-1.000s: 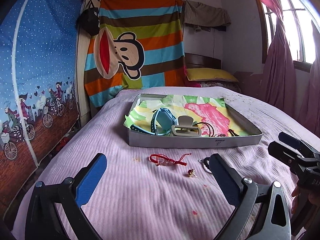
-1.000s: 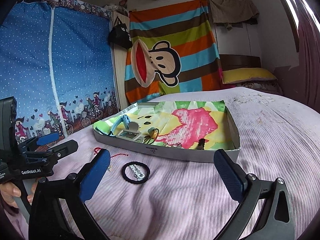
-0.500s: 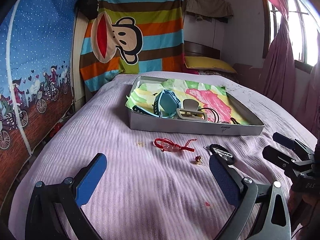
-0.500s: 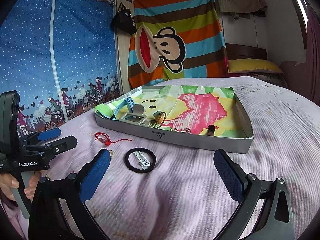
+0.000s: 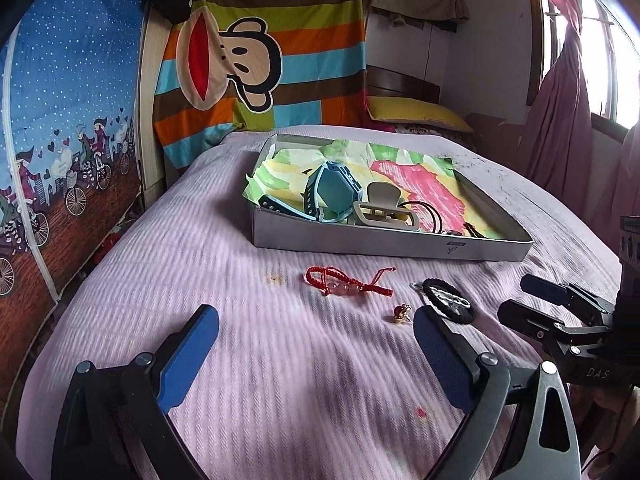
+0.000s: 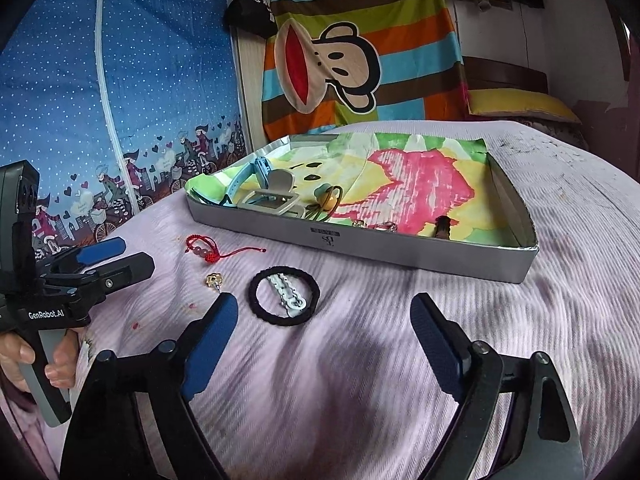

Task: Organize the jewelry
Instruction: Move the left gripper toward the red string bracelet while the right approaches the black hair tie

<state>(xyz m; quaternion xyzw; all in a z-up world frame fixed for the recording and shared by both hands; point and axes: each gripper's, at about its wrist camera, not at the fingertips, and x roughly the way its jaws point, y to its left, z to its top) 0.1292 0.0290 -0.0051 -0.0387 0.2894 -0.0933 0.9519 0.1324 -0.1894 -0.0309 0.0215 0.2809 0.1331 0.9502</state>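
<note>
Bed cover [image 5: 248, 360]: pale lilac, ribbed weave.
Tray [image 5: 360, 246]: silver-grey walls; lining paper [image 6: 420, 184] in pink, yellow and green blotches.
Watch [image 5: 332, 192]: teal face, light blue strap.
Hair claw [image 5: 384, 208]: beige.
Cord bracelet [image 5: 344, 282]: red, with pale pink beads.
Hair tie [image 6: 284, 294]: black, around a white clip [image 6: 288, 292].
Small charm [image 5: 400, 313]: gold and red.
Left tongs [image 5: 316, 360], right tongs [image 6: 324, 344]: black arms, blue pads.
Hanging cloth [image 5: 272, 52]: orange, blue, green and brown stripes, cartoon monkey.
Curtain [image 5: 560, 120]: mauve.
</note>
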